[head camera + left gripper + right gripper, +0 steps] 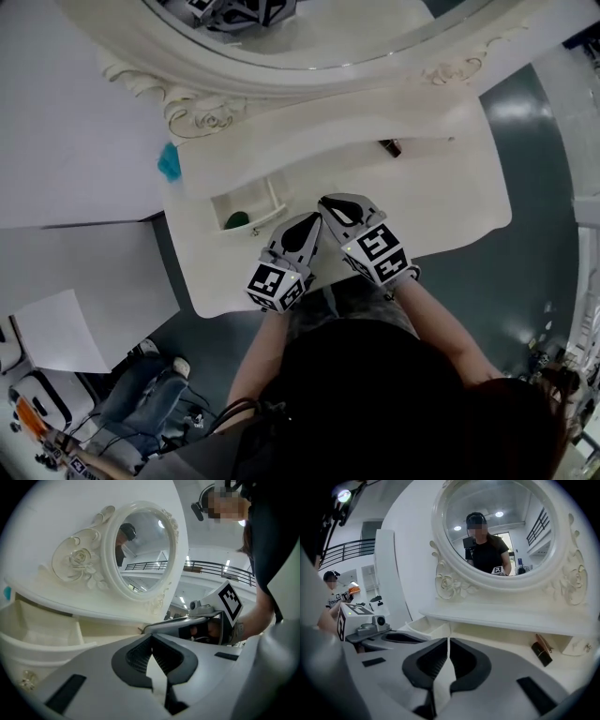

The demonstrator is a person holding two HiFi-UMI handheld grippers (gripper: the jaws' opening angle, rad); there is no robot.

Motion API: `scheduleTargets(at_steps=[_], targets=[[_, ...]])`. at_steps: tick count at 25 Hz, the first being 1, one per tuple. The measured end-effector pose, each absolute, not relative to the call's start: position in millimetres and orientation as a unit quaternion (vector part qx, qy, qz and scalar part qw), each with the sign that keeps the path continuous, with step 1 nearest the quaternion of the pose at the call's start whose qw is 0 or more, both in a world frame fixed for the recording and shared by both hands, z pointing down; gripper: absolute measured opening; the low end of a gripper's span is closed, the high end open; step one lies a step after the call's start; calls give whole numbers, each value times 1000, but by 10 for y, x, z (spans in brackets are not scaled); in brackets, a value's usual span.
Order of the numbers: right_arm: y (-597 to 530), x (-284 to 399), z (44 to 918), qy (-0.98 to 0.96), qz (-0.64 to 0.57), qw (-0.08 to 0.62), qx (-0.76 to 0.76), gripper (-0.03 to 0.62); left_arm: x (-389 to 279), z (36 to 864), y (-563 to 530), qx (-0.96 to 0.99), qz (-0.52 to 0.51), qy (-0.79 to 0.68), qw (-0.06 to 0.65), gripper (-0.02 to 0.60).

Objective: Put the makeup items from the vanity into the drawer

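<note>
A small dark makeup item [390, 147] lies on the white vanity top [450, 202] under the mirror shelf; in the right gripper view the item [541, 651] sits ahead to the right. The vanity's drawer [272, 200] stands pulled open at the left with a green item [236, 220] inside. My left gripper [317, 217] and right gripper [325, 200] hover side by side over the vanity's front middle, right of the drawer. The left gripper's [151, 641] jaws meet with nothing between them. So do the right gripper's [448, 641], which hold nothing.
A large oval mirror [309, 37] with a carved white frame stands behind the vanity. A teal object [169, 161] sticks out at the shelf's left end. A white panel [66, 131] stands at the left, and dark floor [539, 169] lies at the right.
</note>
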State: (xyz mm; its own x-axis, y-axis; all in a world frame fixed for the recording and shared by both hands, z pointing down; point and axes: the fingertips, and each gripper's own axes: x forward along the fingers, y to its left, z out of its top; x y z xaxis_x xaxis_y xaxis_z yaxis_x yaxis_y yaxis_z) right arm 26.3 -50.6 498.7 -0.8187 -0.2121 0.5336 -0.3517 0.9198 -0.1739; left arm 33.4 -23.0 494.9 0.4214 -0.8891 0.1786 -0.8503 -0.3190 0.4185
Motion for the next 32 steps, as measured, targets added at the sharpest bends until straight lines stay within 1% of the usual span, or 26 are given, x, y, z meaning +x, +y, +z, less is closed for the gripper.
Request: scheduleTargets(at_steps=[16, 25, 32], targets=[[-1010, 1225, 5128, -932, 154, 260, 199, 32, 1172, 5079, -827, 828, -41, -503, 246, 13], [-1254, 1515, 5268, -928, 162, 268, 202, 32, 1434, 5200, -1106, 822, -41, -506, 259, 14], [-1523, 1629, 5420, -923, 160, 281, 209, 32, 1478, 5290, -1319, 811, -33, -523, 259, 12]])
